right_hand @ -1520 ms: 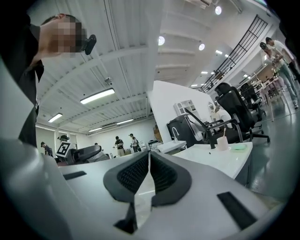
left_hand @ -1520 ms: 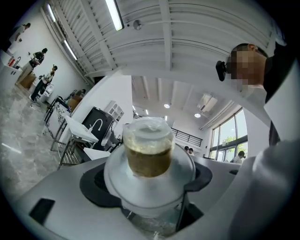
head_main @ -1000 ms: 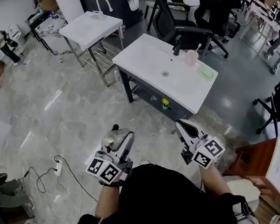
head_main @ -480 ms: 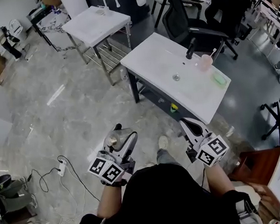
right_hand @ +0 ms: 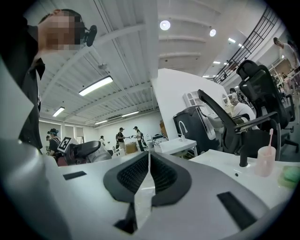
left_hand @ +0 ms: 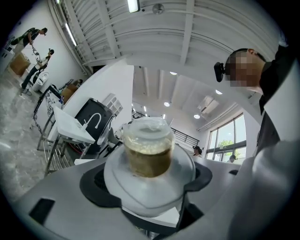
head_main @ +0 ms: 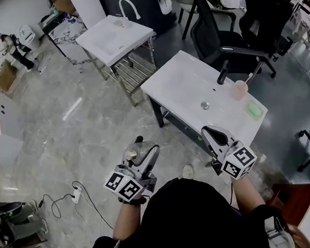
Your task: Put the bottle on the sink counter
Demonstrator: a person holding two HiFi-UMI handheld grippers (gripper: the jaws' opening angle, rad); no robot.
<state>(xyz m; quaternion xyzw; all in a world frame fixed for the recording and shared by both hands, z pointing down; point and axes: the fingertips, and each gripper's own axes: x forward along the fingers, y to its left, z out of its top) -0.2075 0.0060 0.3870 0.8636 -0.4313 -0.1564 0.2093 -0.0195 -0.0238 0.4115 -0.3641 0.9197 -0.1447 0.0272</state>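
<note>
While the left gripper (head_main: 142, 149) is clamped on a clear bottle (left_hand: 149, 149) with brownish contents, its jaws spread wide around it, the right gripper (head_main: 211, 134) is closed tight with nothing between its jaws. Both are held over the grey floor (head_main: 63, 129), short of the white sink counter (head_main: 181, 85). On the counter stand a black faucet (head_main: 222, 76), a pink cup (head_main: 241, 88) and a small green block (head_main: 256, 110). An office chair (head_main: 226, 43) stands behind it, and a second sink table (head_main: 115, 36) stands beyond.

Bright ceiling lights (right_hand: 96, 86), fisheye-warped edges, dark vignetted corners
</note>
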